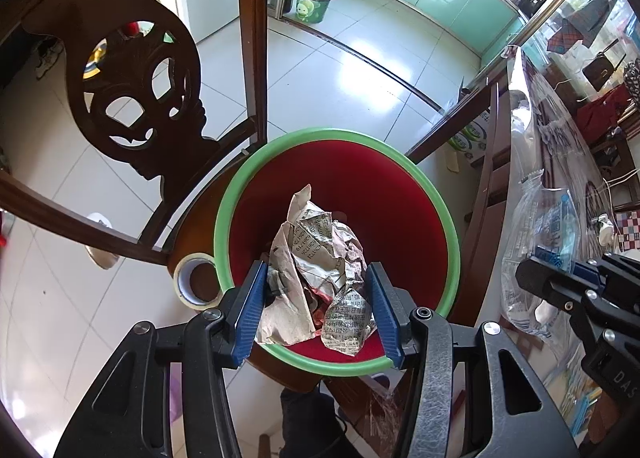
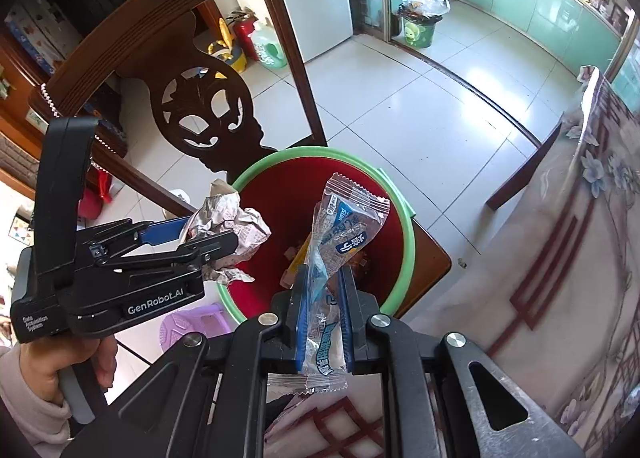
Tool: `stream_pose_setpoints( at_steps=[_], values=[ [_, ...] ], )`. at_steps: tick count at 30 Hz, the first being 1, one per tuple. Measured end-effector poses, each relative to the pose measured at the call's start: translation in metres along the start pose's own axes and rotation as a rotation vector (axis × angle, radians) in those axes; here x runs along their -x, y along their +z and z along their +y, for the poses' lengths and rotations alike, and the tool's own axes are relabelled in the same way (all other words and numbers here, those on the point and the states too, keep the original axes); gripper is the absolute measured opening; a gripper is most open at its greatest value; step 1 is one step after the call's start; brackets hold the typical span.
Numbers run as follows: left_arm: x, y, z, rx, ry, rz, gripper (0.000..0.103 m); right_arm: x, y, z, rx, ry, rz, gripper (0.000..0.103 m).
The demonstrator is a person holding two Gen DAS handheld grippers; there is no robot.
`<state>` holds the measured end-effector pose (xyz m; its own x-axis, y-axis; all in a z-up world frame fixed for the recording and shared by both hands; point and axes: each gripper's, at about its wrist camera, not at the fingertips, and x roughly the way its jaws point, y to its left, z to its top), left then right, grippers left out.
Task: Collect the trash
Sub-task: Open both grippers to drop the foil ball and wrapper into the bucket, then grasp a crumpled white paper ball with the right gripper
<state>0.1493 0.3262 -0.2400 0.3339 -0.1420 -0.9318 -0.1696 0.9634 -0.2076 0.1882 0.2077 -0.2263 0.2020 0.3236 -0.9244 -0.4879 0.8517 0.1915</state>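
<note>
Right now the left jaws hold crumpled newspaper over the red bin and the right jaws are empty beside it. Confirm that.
Not quite. The right gripper is not empty: its jaws are shut on a clear snack wrapper, as the right wrist view shows. The rest stands: the left gripper holds the newspaper over the red bin.

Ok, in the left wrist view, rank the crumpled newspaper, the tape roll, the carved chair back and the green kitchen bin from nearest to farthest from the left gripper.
1. Crumpled newspaper: clamped between the left gripper fingers, over the red bucket.
2. Tape roll: just left, on the chair seat beside the bucket.
3. Carved chair back: upper left, behind the seat.
4. Green kitchen bin: top centre, across the tiled floor.
</note>
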Motion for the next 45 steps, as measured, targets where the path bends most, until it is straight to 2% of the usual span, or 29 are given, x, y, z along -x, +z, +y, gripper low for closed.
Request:
stream_pose_setpoints(
  at_steps=[5,7,10,11,12,14,17,21,25,28,31,37,41,45],
  values=[
    [0.000,0.001,-0.006,-0.011,-0.005,0.002,0.049,0.001,-0.004,-0.009,-0.016,0.026,-0.002,0.011],
    [0.000,0.000,-0.009,-0.011,-0.002,0.000,0.053,0.001,-0.004,-0.008,-0.005,0.034,-0.002,0.011],
    [0.000,0.000,-0.009,0.002,0.010,-0.005,0.070,0.001,-0.004,-0.004,0.030,0.043,0.007,0.014],
    [0.001,0.000,-0.009,0.009,0.017,-0.009,0.081,0.001,-0.004,-0.004,0.040,0.043,0.002,0.020],
    [0.003,-0.001,-0.008,0.017,0.017,-0.016,0.083,0.002,-0.004,-0.003,0.044,0.042,-0.006,0.024],
    [0.007,-0.001,-0.006,0.032,0.020,-0.031,0.083,0.003,-0.005,-0.002,0.047,0.046,-0.020,0.046],
    [0.018,-0.003,-0.002,0.066,0.028,-0.063,0.083,0.008,-0.007,-0.002,0.050,0.055,-0.060,0.064],
    [0.039,-0.010,0.000,0.103,0.009,-0.100,0.083,0.022,-0.015,-0.008,0.029,0.039,-0.097,0.066],
    [0.068,-0.025,-0.023,0.048,-0.031,-0.155,0.083,0.062,-0.045,-0.035,-0.066,0.031,-0.174,0.066],
    [0.089,-0.042,-0.055,-0.036,-0.075,-0.184,0.083,0.104,-0.082,-0.067,-0.152,-0.028,-0.223,0.066],
    [0.102,-0.058,-0.090,-0.116,-0.120,-0.180,0.083,0.151,-0.128,-0.113,-0.266,-0.105,-0.278,0.066],
    [0.116,-0.084,-0.173,-0.258,-0.180,-0.211,0.083,0.238,-0.231,-0.232,-0.521,-0.337,-0.346,0.066],
    [0.119,-0.098,-0.231,-0.289,-0.207,-0.216,0.083,0.273,-0.297,-0.332,-0.722,-0.479,-0.336,0.066],
    [0.120,-0.113,-0.294,-0.335,-0.221,-0.225,0.083,0.279,-0.344,-0.424,-0.841,-0.574,-0.272,0.066]
  ],
)
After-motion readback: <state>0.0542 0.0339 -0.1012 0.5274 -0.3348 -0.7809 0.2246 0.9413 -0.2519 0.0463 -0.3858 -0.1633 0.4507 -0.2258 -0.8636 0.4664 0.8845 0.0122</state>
